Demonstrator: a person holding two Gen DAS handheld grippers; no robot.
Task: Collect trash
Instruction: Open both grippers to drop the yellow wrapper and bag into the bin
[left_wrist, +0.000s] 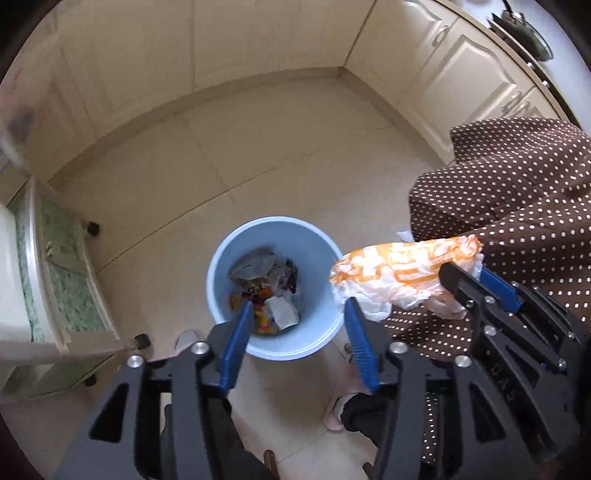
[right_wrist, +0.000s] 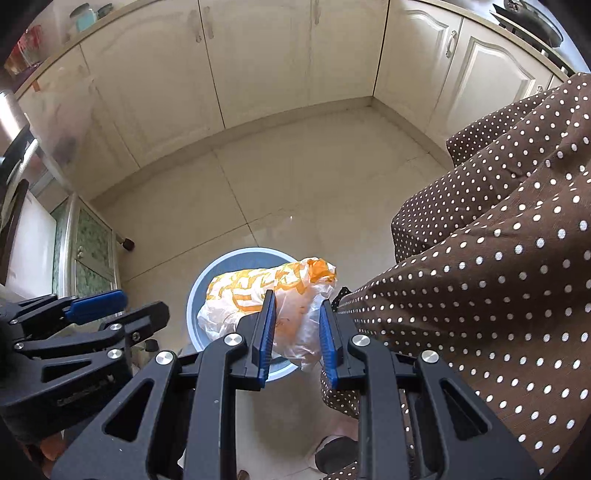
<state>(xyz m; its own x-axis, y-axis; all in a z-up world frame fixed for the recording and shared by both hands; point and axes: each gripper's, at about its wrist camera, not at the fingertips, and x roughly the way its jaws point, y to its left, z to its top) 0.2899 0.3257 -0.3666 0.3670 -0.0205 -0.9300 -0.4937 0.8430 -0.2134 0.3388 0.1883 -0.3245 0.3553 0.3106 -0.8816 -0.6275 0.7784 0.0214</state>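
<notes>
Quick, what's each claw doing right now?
Left gripper: open, empty, above the blue bin.
Right gripper: shut on the orange-and-white plastic bag.

Cream cabinets (right_wrist: 258, 55), glossy beige floor tiles (right_wrist: 314, 192)

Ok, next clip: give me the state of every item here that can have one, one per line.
Round light-blue plastic bin: upright on the floor, no lid, partly filled with mixed wrappers.
Crumpled orange-and-white plastic bag: clamped, held above the bin, not yet dropped.
Right gripper: shut on the bag.
Left gripper: open, empty, above the bin.
Cream cabinet doors: closed.
</notes>
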